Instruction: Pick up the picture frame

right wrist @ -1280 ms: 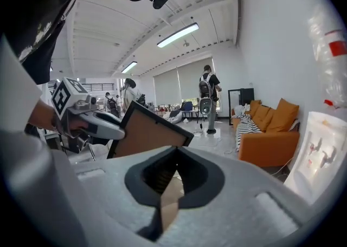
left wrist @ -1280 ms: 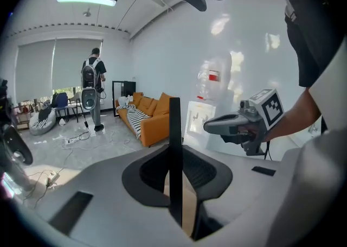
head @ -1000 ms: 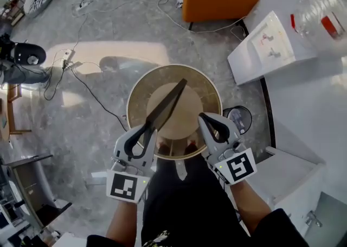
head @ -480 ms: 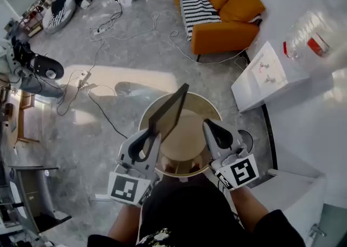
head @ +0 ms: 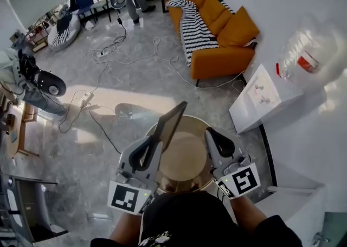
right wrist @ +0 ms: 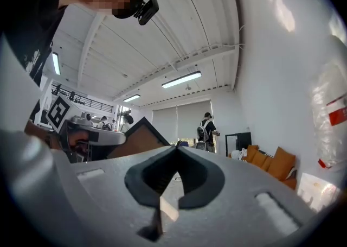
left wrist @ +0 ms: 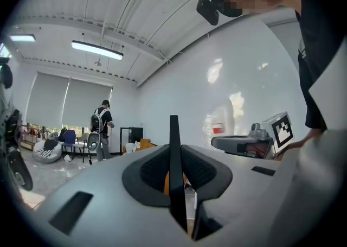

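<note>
- The room had a grey stone floor (head: pixel 70 143) with loose cables (head: pixel 135 58) trailing across it; in the left gripper view a person with a backpack (left wrist: pixel 101 126) stood far off by the blinds.
- The left tongs (head: pixel 143 153) were clamped on the picture frame (head: pixel 169 122), with both pads pressed against its thin dark edge (left wrist: pixel 174 148).
- The picture frame stood on edge, lifted clear above the round surface (head: pixel 187 159) and touching nothing but the left tongs. Its far corner pointed up and away from the person.
- From the right gripper view the frame's brown back with its black border (right wrist: pixel 138 137) showed off to the left, well apart from that gripper.
- The right tongs (head: pixel 218 141) hung just right of the frame over the same round surface. Their jaws were closed together (right wrist: pixel 175 151) with nothing between them.
- Further right and back stood an orange sofa (head: pixel 222 39) with a striped blanket (head: pixel 195 29) draped over it.
- A white box (head: pixel 263 96) sat by the wall at the right.
</note>
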A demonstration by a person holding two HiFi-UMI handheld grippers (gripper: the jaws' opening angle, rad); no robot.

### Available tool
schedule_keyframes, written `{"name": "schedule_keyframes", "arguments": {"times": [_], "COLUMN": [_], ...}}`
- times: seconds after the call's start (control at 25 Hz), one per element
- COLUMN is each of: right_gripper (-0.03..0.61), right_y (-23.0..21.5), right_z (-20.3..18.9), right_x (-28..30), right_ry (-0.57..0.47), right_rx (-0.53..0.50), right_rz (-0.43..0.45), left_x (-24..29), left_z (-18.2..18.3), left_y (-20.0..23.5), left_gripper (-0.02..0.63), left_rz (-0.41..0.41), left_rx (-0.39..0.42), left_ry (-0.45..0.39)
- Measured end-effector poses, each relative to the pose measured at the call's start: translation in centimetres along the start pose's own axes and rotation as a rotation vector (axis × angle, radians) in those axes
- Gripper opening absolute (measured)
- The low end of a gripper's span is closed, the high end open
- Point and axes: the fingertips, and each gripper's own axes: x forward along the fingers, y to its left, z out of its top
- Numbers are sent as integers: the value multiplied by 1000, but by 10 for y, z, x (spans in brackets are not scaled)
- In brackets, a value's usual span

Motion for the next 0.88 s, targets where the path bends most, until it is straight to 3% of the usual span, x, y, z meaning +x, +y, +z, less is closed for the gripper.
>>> {"name": "schedule_keyframes", "arguments": {"times": [0.36, 0.56, 0.88], "right_gripper": [-6, -6, -6], "right_y": [16, 19, 18], "right_z": [7, 11, 17], "right_x": [9, 13, 16], "right_ry": [-4, -21, -37], "right_rx": [-42, -42, -45], "right_rz": [46, 60, 57], "left_x": [-6, -6, -6], "left_z": [19, 23, 31], "left_y": [0, -3, 2], "left_gripper": [80, 80, 80], "left_rz": [-2, 4, 1], "left_rx": [24, -35, 10], "left_ry": [-48, -10, -29]}}
